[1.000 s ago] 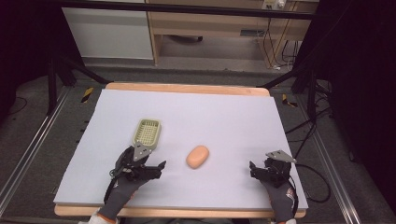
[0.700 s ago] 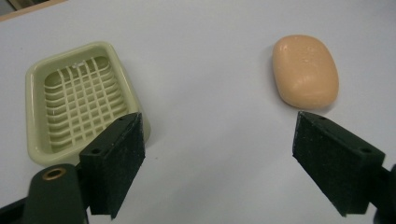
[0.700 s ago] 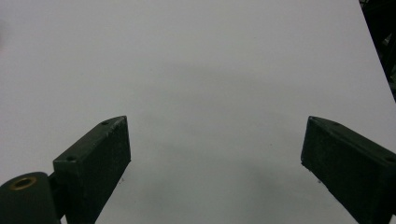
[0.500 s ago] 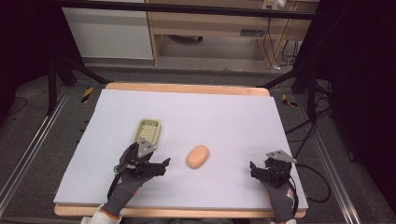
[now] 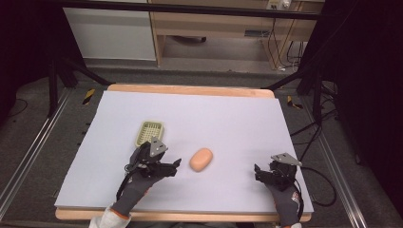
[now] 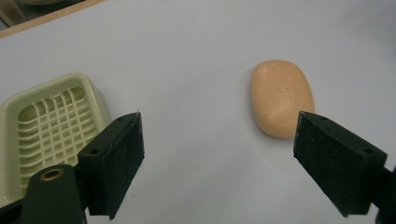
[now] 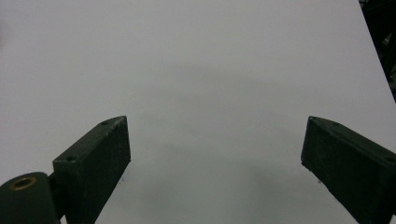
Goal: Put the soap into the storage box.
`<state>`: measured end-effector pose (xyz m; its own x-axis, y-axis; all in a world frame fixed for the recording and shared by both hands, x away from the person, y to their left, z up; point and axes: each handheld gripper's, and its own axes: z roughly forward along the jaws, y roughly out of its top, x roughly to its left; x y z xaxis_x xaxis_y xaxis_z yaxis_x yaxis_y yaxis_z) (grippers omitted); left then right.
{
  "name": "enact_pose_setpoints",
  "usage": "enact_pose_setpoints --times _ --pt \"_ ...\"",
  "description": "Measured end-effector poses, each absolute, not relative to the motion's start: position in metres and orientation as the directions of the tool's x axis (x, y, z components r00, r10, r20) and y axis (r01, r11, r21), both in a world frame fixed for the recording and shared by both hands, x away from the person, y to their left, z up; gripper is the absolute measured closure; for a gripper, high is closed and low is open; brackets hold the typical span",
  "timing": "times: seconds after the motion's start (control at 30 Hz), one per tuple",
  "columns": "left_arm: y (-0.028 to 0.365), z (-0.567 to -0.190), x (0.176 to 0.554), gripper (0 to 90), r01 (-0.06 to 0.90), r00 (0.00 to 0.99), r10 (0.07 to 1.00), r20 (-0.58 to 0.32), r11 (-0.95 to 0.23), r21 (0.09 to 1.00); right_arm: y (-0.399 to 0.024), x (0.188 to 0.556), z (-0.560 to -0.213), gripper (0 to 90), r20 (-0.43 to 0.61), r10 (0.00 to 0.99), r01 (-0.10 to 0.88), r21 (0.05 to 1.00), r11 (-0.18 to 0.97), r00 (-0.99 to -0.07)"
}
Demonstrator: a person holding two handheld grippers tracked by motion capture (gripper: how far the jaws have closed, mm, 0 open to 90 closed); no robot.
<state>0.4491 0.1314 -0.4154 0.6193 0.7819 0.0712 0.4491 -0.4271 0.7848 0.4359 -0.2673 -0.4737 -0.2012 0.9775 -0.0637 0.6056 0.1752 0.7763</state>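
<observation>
An orange bar of soap point(image 5: 201, 159) point(image 6: 281, 96) lies on the white table mat point(image 5: 228, 123). A pale green soap dish point(image 5: 149, 132) point(image 6: 44, 126) with a grid bottom sits to its left, farther back. My left gripper point(image 5: 168, 167) point(image 6: 219, 163) is open just left of the soap, jaws pointing toward it, nothing between them. The soap lies ahead of its right jaw and the dish beside its left jaw. My right gripper point(image 5: 266, 173) point(image 7: 215, 158) stands open near the front right of the mat, over bare surface.
The wooden table edge point(image 5: 190, 89) frames the mat. Beyond it stand a low cabinet point(image 5: 214, 28) and a white panel point(image 5: 109, 33) on the floor. Cables point(image 5: 328, 190) trail at the right side.
My left gripper has moved to the right, closer to the soap. The right gripper, the soap and the dish have stayed in place.
</observation>
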Motion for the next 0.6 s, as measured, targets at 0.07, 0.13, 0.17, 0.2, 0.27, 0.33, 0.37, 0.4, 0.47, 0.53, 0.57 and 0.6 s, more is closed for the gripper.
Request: enact_pose_setpoints --times 0.07,0.13,0.17,0.2,0.27,0.33,0.37,0.4,0.47,0.53,0.57,0.6 --pt "0.127 -0.415 0.450 15.3 0.446 0.625 0.778 0.069 -0.428 0.786 -0.267 0.436 -0.474 8.5 -0.062 0.978 0.606 0.777 0.174 -0.200" --pt "0.124 -0.415 0.451 15.3 0.445 0.627 0.776 0.071 -0.431 0.785 -0.267 0.436 -0.474 8.4 -0.063 0.978 0.606 0.776 0.175 -0.201" --pt "0.122 -0.416 0.451 15.3 0.445 0.628 0.775 0.070 -0.431 0.785 -0.267 0.436 -0.474 8.5 -0.064 0.977 0.606 0.776 0.175 -0.202" --pt "0.122 -0.416 0.451 15.3 0.445 0.628 0.775 0.070 -0.431 0.785 -0.267 0.436 -0.474 8.5 -0.064 0.977 0.606 0.776 0.175 -0.202" --pt "0.120 -0.416 0.452 15.3 0.446 0.628 0.775 0.070 -0.432 0.784 -0.267 0.436 -0.474 8.5 -0.065 0.977 0.607 0.775 0.176 -0.202" --pt "0.116 -0.417 0.453 15.3 0.447 0.627 0.776 0.069 -0.431 0.784 -0.267 0.436 -0.474 8.5 -0.065 0.977 0.607 0.775 0.176 -0.201" --pt "0.115 -0.417 0.454 15.3 0.448 0.627 0.776 0.068 -0.431 0.784 -0.267 0.436 -0.474 8.5 -0.065 0.977 0.605 0.777 0.177 -0.202" --pt "0.115 -0.417 0.454 15.3 0.448 0.627 0.776 0.068 -0.431 0.784 -0.267 0.436 -0.474 8.5 -0.065 0.977 0.604 0.777 0.177 -0.203" --pt "0.111 -0.417 0.455 15.3 0.447 0.629 0.775 0.062 -0.425 0.787 -0.267 0.436 -0.474 8.5 -0.064 0.977 0.605 0.776 0.177 -0.204" --pt "0.110 -0.417 0.456 15.3 0.447 0.629 0.775 0.063 -0.427 0.786 -0.267 0.436 -0.474 8.5 -0.062 0.977 0.606 0.776 0.176 -0.204" --pt "0.108 -0.417 0.457 15.3 0.447 0.630 0.774 0.062 -0.427 0.786 -0.266 0.436 -0.474 8.5 -0.063 0.977 0.607 0.774 0.177 -0.204" --pt "0.108 -0.417 0.457 15.3 0.447 0.630 0.774 0.062 -0.427 0.786 -0.266 0.436 -0.474 8.5 -0.063 0.977 0.607 0.774 0.177 -0.204"
